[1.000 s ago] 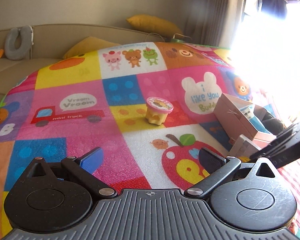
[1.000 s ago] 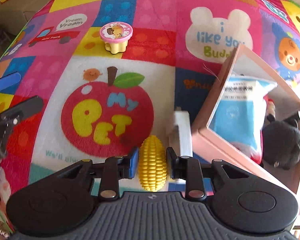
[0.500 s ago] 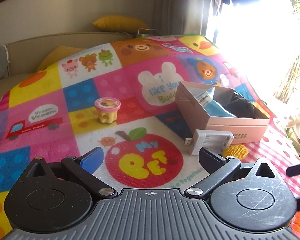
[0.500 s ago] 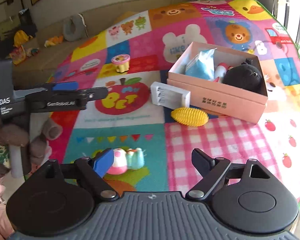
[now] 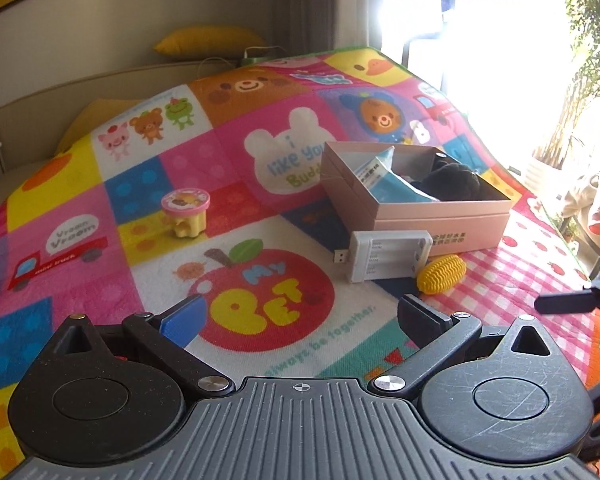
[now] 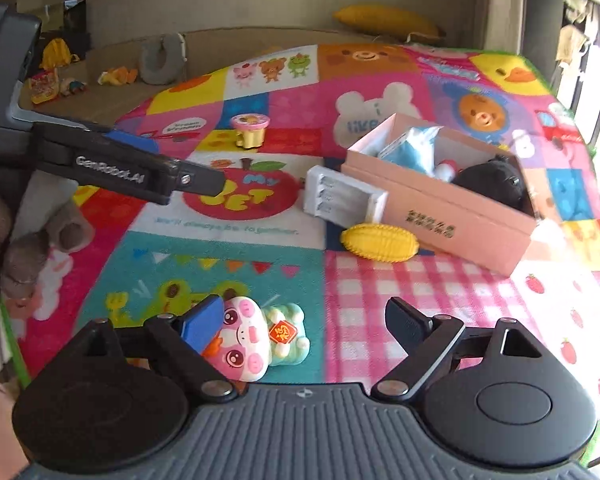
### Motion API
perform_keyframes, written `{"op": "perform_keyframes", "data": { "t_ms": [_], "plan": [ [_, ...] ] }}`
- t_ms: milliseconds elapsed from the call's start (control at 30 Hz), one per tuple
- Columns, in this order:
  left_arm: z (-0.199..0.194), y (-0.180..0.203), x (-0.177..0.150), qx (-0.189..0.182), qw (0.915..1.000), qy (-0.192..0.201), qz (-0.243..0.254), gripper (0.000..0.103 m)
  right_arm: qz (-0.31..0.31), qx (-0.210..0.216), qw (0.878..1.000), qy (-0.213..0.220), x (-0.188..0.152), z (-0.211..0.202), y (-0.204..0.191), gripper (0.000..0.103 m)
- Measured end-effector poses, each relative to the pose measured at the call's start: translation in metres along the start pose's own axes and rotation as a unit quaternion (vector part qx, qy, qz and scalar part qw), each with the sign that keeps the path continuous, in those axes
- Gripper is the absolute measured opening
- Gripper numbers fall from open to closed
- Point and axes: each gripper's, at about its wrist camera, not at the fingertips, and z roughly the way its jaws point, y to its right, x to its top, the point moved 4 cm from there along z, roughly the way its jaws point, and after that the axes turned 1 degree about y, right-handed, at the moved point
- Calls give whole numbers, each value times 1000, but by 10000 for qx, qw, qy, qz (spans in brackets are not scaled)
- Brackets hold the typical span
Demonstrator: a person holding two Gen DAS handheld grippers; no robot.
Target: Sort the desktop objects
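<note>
Left gripper [image 5: 298, 314]: jaws spread wide, nothing between them, held above the mat's near part over the apple print; in the right wrist view it [image 6: 204, 178] reaches in from the left side
Right gripper [image 6: 306, 318]: jaws wide apart, gripping nothing, raised over the mat's near edge
Mat [image 5: 228, 168]: bright cartoon patchwork, it carries everything
Box [image 5: 440, 224]: pink, lid off, toward the mat's right side; a blue packet [image 5: 392, 184] and a black plush [image 5: 454, 180] lie inside
Corn [image 6: 380, 242]: yellow toy, lying on its side on the mat, just in front of the box's near wall, outside it
Charger [image 5: 388, 254]: white battery holder with a USB plug, on the mat, touching or nearly touching the box's near-left corner, just left of the corn
Cup [image 5: 186, 212]: small yellow one with a pink lid, upright, well left of the box
Pig [image 6: 256, 338]: pink and mint figure lying near the mat's front edge, just beside the right gripper's left finger [image 6: 200, 322]; contact unclear
</note>
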Motion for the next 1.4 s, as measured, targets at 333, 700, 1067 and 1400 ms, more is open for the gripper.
{"op": "perform_keyframes", "data": {
  "t_ms": [333,700,1067,1400],
  "plan": [
    [7,36,-16,-640,9962,-226,539,103,1235,-410,9915,41,10,13,72,87],
    [13,50,-30,-798,9926,-397,826,103,1161,123,9906,-707,41,95,74,80],
    [15,65,-35,-1119,9879,-492,952,103,1030,-123,9936,-456,32,67,81,66],
    [27,125,-44,-1521,9702,-522,1812,103,1569,-747,9844,-285,-22,16,105,66]
  ]
}}
